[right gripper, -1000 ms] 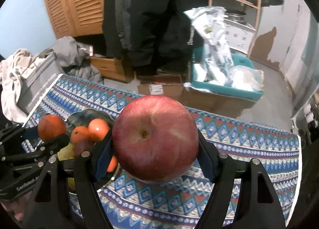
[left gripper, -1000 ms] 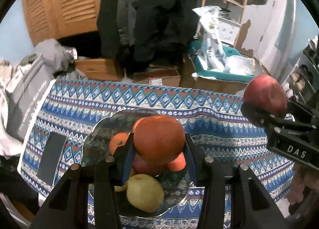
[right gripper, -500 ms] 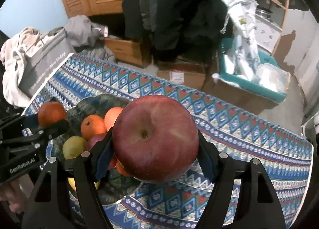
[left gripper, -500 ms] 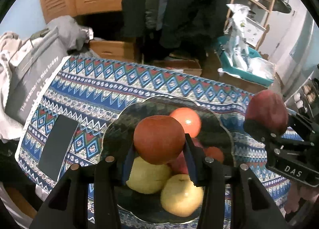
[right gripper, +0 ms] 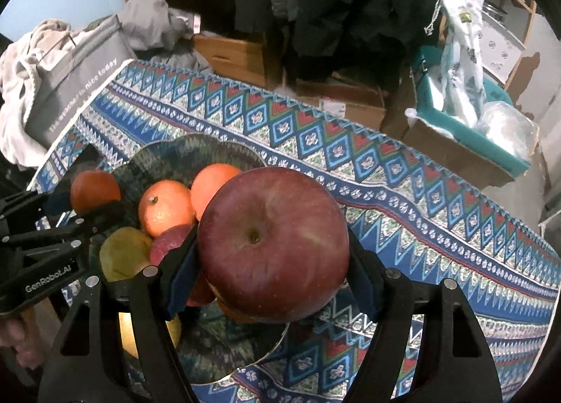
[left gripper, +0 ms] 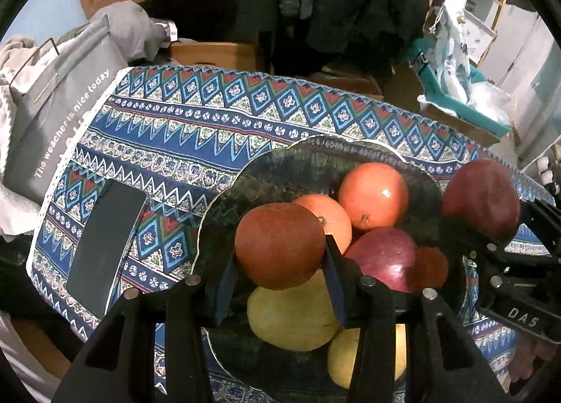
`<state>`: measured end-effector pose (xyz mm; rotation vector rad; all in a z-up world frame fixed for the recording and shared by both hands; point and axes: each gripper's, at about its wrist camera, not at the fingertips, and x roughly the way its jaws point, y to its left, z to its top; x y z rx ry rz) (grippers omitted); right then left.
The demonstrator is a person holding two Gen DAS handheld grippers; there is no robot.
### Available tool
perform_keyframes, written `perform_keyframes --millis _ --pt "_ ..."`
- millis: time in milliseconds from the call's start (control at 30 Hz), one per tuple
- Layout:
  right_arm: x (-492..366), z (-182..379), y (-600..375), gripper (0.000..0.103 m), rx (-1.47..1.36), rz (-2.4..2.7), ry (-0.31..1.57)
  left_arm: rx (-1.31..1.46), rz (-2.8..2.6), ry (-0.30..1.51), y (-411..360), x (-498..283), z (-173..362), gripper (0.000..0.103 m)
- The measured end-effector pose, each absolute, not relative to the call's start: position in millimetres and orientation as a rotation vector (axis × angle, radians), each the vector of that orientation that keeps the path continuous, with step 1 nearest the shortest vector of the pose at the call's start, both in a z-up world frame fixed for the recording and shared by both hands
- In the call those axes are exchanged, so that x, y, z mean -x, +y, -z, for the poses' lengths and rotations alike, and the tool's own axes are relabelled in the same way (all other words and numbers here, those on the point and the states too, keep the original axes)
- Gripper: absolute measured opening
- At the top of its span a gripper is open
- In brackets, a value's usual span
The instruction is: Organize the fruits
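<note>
Your left gripper (left gripper: 280, 283) pinched a small orange fruit (left gripper: 279, 245) over the dark glass bowl (left gripper: 266, 171), and your right gripper (right gripper: 271, 273) clamped a big red apple (right gripper: 272, 243) above its right rim. Oranges (left gripper: 373, 195), another red apple (left gripper: 384, 259) and yellow pears (left gripper: 292, 318) already crowded the bowl beneath. A black phone (left gripper: 105, 250) lay left on the patterned table (left gripper: 196, 129).

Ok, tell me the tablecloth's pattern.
Blue tablecloth with bands of diamonds, zigzags and small flowers; clearest in the left wrist view.
</note>
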<state>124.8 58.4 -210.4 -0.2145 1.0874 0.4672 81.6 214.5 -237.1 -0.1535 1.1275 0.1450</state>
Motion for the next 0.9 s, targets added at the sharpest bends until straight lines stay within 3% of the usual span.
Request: perform_keyframes --millis 267,433,900 --pt "-128.1 224.4 62.2 0.075 0.221 -0.480 1.145 0.167 -0.156 1.180 219.2 -84.9 252.6 0.048" --pt "-126.5 224.7 65.7 0.075 0.228 -0.486 1.135 0.122 -0.179 1.191 213.1 -85.0 253.3 0.072" --pt "-126.1 188.3 46.5 0.077 0.181 -0.457 1.064 0.104 -0.172 1.149 202.0 -75.2 225.6 0.077"
